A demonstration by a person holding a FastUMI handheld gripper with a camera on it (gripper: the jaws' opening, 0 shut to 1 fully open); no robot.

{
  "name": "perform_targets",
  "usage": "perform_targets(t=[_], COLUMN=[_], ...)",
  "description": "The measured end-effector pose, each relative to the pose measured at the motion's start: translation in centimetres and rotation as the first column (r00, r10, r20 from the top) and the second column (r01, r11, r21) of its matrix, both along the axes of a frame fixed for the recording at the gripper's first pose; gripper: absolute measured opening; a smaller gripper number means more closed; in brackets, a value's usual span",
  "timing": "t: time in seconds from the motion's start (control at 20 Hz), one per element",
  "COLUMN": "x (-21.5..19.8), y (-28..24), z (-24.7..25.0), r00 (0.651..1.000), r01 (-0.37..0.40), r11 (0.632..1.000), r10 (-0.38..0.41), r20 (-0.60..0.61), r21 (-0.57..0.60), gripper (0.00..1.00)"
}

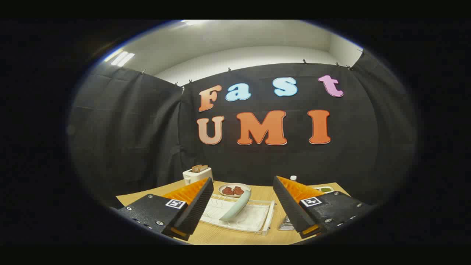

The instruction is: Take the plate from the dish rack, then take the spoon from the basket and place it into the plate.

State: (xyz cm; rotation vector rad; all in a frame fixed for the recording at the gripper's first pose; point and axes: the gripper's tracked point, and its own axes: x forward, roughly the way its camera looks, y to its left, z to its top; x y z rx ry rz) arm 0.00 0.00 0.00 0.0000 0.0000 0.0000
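Now I hold my gripper (243, 206) high with fingers spread wide and empty, lined up on the pale blue plate (235, 210) standing on edge in the white dish rack (257, 221) just ahead.

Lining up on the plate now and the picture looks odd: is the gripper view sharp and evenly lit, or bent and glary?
Gripper view: strongly bent by the fisheye, table edges curving; the open fingers look soft; the plate standing in the dish rack reads clearly between them; ceiling lights glare above the dark cloth; no harsh shadows on the table.
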Motion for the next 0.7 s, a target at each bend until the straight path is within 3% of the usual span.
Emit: perform_targets(t=[0.7], x=[0.92], y=[-0.11], z=[-0.04], r00=[1.0], r01=[0.012], r11=[1.0], r10=[-0.012], r20=[-0.015], r21=[-0.009], gripper=[0.98])
